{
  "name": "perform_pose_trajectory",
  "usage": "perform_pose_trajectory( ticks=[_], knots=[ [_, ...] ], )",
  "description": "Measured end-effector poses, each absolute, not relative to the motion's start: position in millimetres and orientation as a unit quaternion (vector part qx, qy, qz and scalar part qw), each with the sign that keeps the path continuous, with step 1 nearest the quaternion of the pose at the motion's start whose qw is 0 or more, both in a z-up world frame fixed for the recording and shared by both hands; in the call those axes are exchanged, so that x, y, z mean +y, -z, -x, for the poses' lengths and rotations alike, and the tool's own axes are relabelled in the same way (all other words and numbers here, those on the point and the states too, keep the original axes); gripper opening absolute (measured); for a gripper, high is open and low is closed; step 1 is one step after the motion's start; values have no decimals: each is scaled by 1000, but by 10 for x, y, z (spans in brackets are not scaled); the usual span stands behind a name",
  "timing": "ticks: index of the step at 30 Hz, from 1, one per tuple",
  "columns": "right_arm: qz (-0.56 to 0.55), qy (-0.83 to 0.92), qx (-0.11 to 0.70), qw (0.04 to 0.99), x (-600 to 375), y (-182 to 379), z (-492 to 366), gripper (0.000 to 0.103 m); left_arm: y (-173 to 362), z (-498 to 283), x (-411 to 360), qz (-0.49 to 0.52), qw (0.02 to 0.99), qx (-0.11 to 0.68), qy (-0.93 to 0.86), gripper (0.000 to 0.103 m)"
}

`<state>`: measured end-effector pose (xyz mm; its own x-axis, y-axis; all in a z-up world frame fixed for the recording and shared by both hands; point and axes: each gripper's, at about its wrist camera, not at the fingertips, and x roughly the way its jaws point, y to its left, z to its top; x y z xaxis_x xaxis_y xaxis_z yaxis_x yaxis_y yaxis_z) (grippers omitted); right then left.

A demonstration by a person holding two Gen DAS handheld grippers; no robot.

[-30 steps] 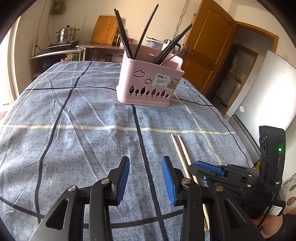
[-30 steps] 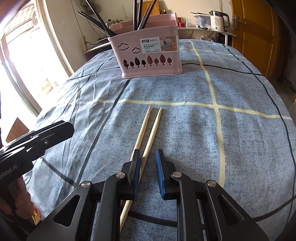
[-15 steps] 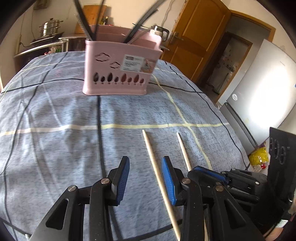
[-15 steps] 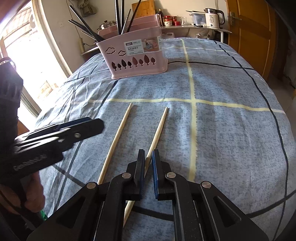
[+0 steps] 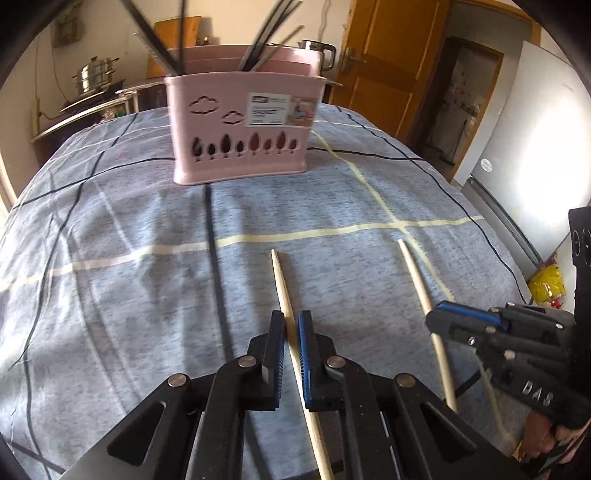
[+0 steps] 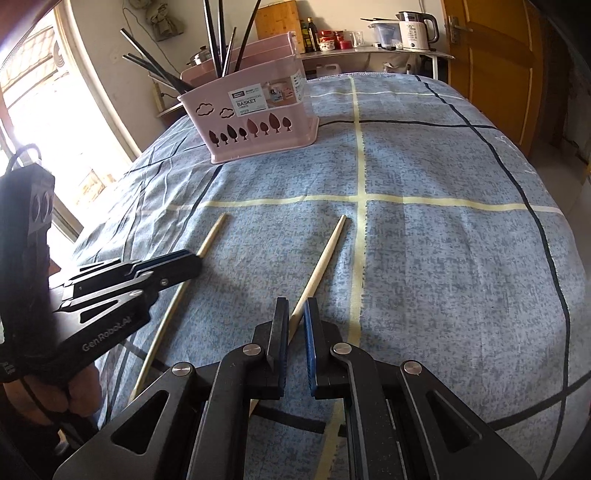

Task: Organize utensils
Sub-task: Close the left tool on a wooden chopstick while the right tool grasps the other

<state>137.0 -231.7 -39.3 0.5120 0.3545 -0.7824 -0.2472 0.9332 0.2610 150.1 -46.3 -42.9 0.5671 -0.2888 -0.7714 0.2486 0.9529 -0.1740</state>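
Observation:
Two pale wooden chopsticks lie apart on the blue checked tablecloth. My left gripper [image 5: 291, 321] has its jaws closing tight on the left chopstick [image 5: 280, 280], with both pads against it. My right gripper [image 6: 295, 310] is shut on the right chopstick [image 6: 325, 254] near its thick end. Each gripper also shows in the other's view: the right gripper [image 5: 437, 317] over the right chopstick [image 5: 415, 280], the left gripper [image 6: 192, 262] over the left chopstick [image 6: 212, 236]. A pink utensil basket [image 5: 236, 147] [image 6: 258, 122] stands further back and holds several black chopsticks [image 6: 218, 44].
The tablecloth [image 5: 110, 295] curves off at the near and side edges. A wooden door [image 5: 384, 66] and a white fridge [image 5: 535, 147] stand to the right. Behind the basket are a counter with a kettle [image 6: 417, 29] and a steel pot [image 5: 92, 74].
The two chopsticks, side by side a second ago, now lie apart. My left gripper moved over the left one and closed on it. My right gripper closed on the right one.

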Motion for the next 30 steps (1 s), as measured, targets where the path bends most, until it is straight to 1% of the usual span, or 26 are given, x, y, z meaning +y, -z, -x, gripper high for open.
perform_pose_trajectory(
  ticks=[8,16,23,25,26,30],
  knots=[
    [-77,-155,474,863,-2333,418,-1549,11,412,-1540,-281,35,883,450,129,7],
    [-59,-141,482,863,-2223,409,-1711,11,392,-1720,-433,-14,872,469,137,11],
    [-46,-144,486,861,-2193,404,-1759,11,388,-1768,-502,-42,872,470,134,11],
    [-49,-145,488,859,-2200,402,-1768,10,385,-1780,-520,-44,871,472,131,9],
    [-52,-147,490,858,-2207,398,-1774,9,381,-1793,-524,-41,870,473,131,6],
    [-57,-155,480,862,-2204,318,-1766,8,323,-1803,-457,-28,872,471,130,5]
  ],
)
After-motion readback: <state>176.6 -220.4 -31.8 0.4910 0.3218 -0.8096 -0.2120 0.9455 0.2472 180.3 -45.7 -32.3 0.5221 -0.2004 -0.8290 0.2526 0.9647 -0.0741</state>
